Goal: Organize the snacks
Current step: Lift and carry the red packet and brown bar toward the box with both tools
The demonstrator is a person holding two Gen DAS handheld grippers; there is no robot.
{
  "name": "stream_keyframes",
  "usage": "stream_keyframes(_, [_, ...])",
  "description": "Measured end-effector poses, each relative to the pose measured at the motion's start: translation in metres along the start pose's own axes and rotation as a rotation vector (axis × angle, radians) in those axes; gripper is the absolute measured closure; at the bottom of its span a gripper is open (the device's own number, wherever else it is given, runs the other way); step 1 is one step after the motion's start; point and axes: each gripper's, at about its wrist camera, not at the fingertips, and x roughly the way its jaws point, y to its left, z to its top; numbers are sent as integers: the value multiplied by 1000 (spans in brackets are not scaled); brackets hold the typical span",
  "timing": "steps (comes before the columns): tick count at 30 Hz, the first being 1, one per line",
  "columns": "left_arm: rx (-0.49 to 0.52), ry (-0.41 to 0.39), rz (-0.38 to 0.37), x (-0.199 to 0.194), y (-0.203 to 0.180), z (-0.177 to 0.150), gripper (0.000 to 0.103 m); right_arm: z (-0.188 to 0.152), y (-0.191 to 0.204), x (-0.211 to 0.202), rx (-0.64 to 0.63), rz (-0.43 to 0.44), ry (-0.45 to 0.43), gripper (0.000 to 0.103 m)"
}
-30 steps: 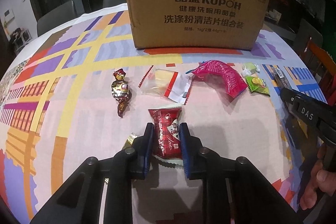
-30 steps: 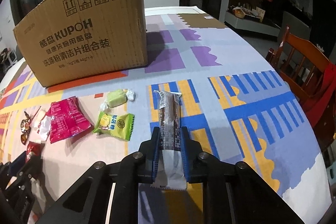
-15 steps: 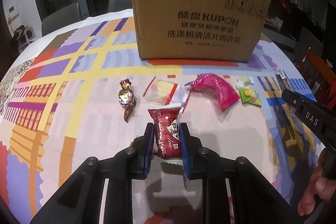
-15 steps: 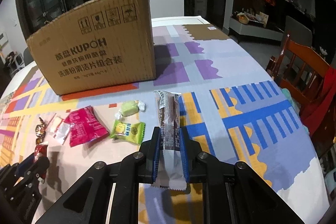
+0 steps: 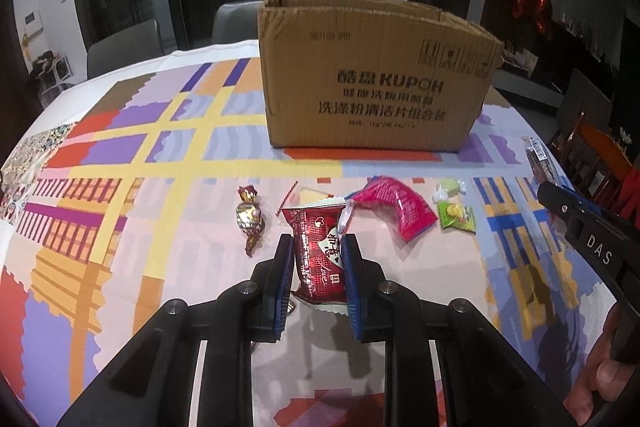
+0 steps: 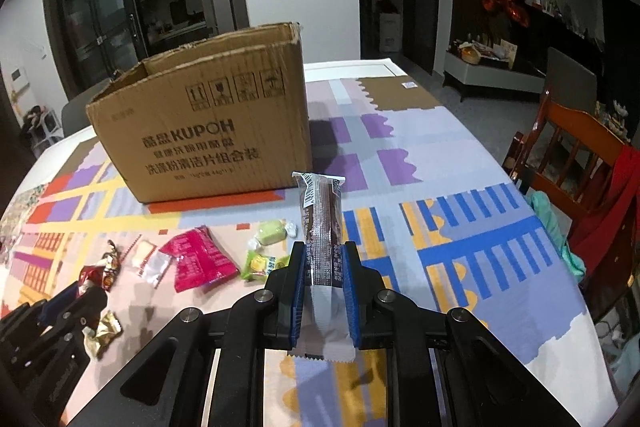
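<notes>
My left gripper [image 5: 317, 247] is shut on a red snack packet [image 5: 318, 253], held above the table. My right gripper [image 6: 323, 255] is shut on a long brown snack bar [image 6: 322, 227], also lifted off the cloth. An open cardboard box [image 5: 372, 75] stands at the back of the table [image 6: 208, 123]. On the cloth lie a foil-wrapped candy [image 5: 250, 217], a pink packet [image 5: 398, 207], a pale green candy [image 5: 450, 187], a green-yellow packet [image 5: 456, 217] and a clear packet [image 6: 150, 261]. A gold wrapper [image 6: 102, 333] lies below the left gripper.
The table wears a colourful patterned cloth [image 5: 120, 163]. A wooden chair [image 6: 576, 155] with red cloth stands at the right edge. Grey chairs [image 5: 124, 47] stand behind the table. A person's hand [image 5: 600, 383] holds the right gripper's handle.
Both grippers have risen with their snacks. The box and the loose snacks now look lower and smaller, and the open top of the box shows.
</notes>
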Motion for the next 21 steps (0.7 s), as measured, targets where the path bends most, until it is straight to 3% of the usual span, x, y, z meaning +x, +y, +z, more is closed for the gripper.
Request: stream_keyframes(21, [-14,-77,-20,-30,1,44,79,30,6,-37,-18,24,-69,84])
